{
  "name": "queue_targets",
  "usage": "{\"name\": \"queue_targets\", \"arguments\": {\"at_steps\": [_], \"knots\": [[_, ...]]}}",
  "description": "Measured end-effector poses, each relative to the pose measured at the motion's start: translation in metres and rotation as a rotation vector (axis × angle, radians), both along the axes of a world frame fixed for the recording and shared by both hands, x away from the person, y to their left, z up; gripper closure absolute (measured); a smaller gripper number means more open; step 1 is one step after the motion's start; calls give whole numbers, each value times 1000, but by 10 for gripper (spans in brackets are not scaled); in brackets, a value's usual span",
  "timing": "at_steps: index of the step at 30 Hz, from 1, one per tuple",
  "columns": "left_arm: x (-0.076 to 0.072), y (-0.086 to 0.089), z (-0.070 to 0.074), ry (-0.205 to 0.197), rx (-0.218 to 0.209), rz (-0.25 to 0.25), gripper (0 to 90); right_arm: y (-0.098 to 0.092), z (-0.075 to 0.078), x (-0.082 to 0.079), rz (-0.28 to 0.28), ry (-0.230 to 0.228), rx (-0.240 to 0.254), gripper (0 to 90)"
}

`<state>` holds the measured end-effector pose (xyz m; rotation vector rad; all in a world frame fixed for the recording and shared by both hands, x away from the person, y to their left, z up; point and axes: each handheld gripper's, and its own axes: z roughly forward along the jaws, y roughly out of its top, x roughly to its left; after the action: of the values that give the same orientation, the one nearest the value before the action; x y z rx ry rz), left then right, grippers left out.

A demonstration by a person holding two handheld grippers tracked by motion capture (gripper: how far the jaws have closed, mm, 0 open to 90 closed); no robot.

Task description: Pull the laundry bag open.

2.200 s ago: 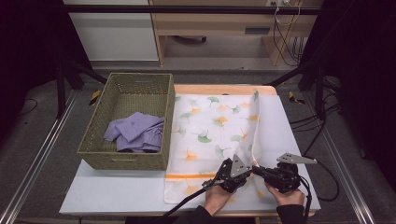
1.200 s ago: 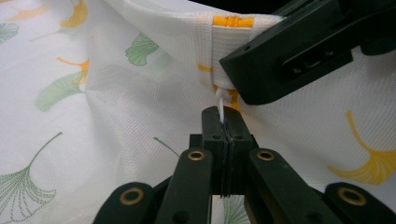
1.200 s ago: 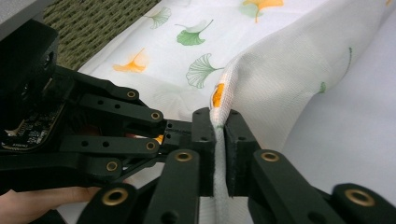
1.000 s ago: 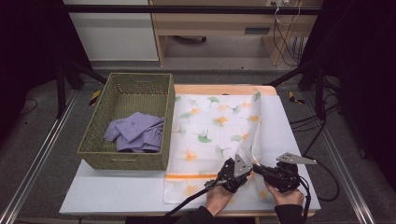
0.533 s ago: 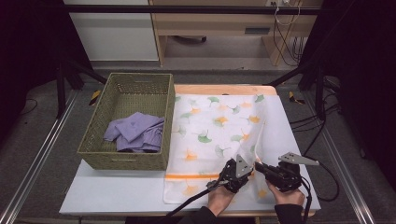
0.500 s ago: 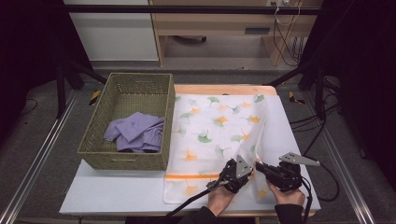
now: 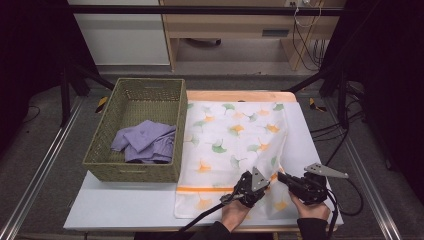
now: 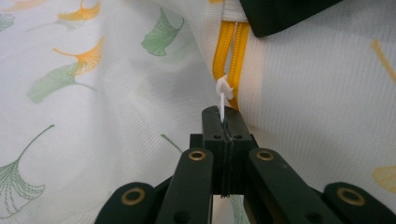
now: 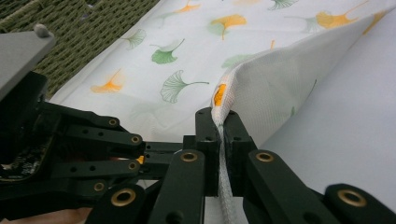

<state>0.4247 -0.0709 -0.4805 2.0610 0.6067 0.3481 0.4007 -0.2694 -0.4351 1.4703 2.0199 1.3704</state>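
Observation:
A white mesh bag printed with green and orange ginkgo leaves lies flat on the table, its right edge folded up toward the near corner. My left gripper is shut on the small white zipper pull at the end of the yellow zipper. My right gripper is shut on the bag's raised fabric edge, right beside the left one. In the right gripper view the pinched mesh runs between the jaws of the right gripper, and the left gripper's body is at the left.
A green woven basket stands left of the bag, touching it, with a crumpled purple cloth inside. The white tabletop shows bare in front of the basket. Cables trail off the near edge from both grippers.
The lifted right flap of the bag has sunk slightly and its far corner lies flatter. Both grippers stay in place, shut.

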Motion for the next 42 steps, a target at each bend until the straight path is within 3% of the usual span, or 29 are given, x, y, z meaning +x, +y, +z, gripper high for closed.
{"name": "queue_targets", "arguments": {"at_steps": [11,18,42], "knots": [[0,2,-3,11,11,3,891,-7,-4,1,-16,15,2,878],[1,6,-3,20,19,9,891,-12,-2,-1,-49,-2,-8,878],[-2,18,3,32,28,16,890,-15,-6,-1,-57,-1,-27,879]]}}
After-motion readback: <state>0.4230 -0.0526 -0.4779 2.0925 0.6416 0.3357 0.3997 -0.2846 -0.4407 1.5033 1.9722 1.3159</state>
